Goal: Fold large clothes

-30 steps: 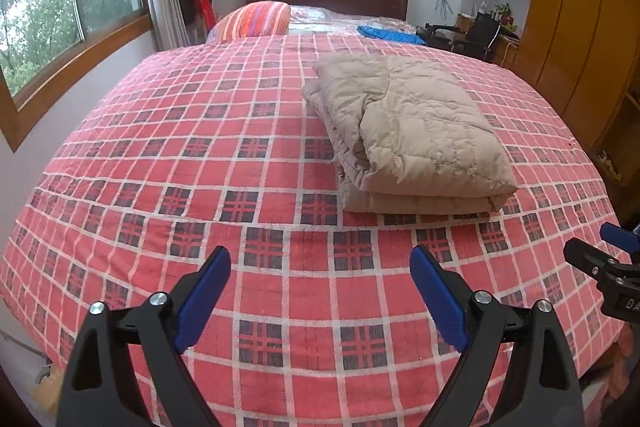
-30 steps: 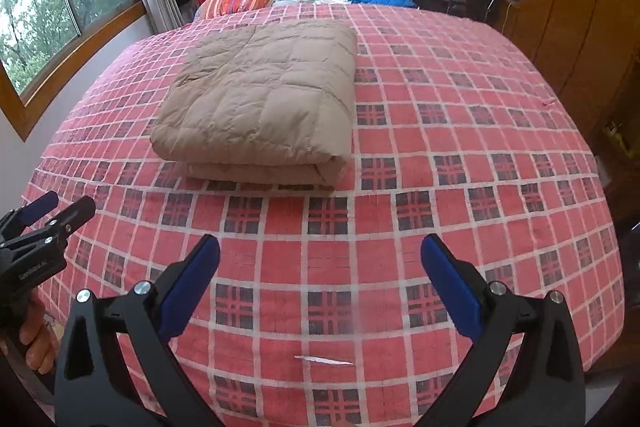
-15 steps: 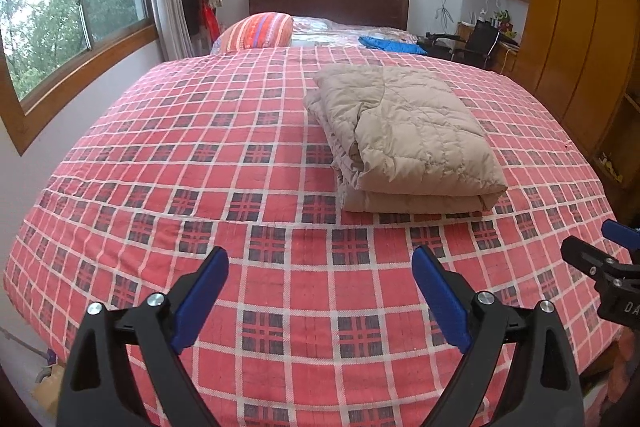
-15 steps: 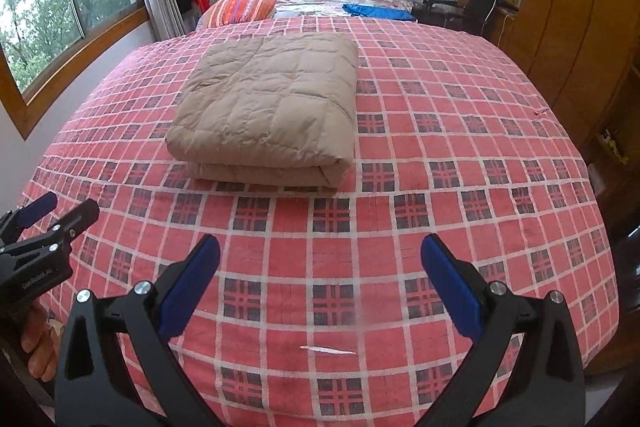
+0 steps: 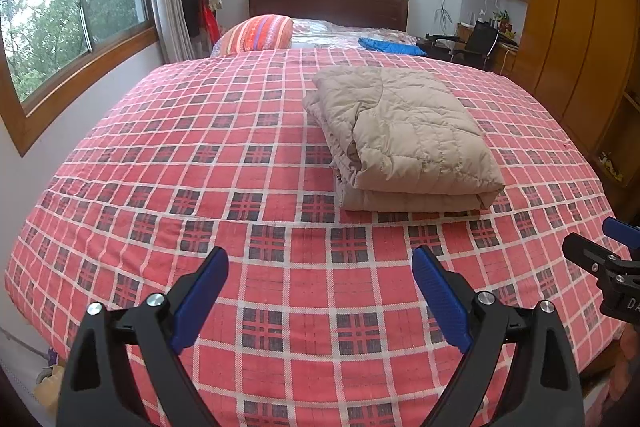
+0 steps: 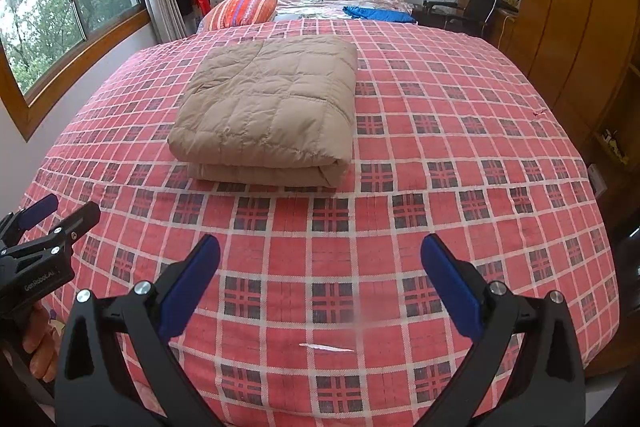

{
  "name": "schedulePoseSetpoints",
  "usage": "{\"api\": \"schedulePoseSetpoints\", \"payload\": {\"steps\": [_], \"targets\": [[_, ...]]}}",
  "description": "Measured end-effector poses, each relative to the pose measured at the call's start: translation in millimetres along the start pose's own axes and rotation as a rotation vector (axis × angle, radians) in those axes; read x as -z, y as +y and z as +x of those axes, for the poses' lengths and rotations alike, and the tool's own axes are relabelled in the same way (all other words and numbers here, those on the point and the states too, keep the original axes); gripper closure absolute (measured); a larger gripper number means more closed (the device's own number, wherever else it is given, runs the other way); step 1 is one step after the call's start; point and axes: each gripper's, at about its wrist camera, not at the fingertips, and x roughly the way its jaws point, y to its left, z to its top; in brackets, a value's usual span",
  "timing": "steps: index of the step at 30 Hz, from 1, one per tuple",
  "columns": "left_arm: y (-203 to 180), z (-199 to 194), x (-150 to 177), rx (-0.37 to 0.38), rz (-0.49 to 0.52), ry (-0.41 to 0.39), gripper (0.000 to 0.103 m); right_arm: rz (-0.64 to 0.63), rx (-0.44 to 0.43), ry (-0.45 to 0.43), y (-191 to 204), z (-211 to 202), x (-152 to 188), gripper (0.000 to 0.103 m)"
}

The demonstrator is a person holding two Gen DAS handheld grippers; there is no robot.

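Pulling back from the bed, both the left claw and right claw hang spread wide and empty, the tan quilted garment now smaller at upper centre, folded in a neat stack — folding looks finished.

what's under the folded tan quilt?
The quilt lies on the red plaid bedspread. Its own folded layers show at the near edge; anything trapped beneath is hidden.
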Motion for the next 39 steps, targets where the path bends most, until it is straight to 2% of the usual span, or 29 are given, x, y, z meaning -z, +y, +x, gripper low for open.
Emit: {"api": "schedulePoseSetpoints", "payload": {"steps": [39], "targets": [[-1.4,-1.0,0.4,0.001,-0.003,0.005,0.009,0.001,-0.012,0.011,-1.7,4.3,-1.0,0.003]]}}
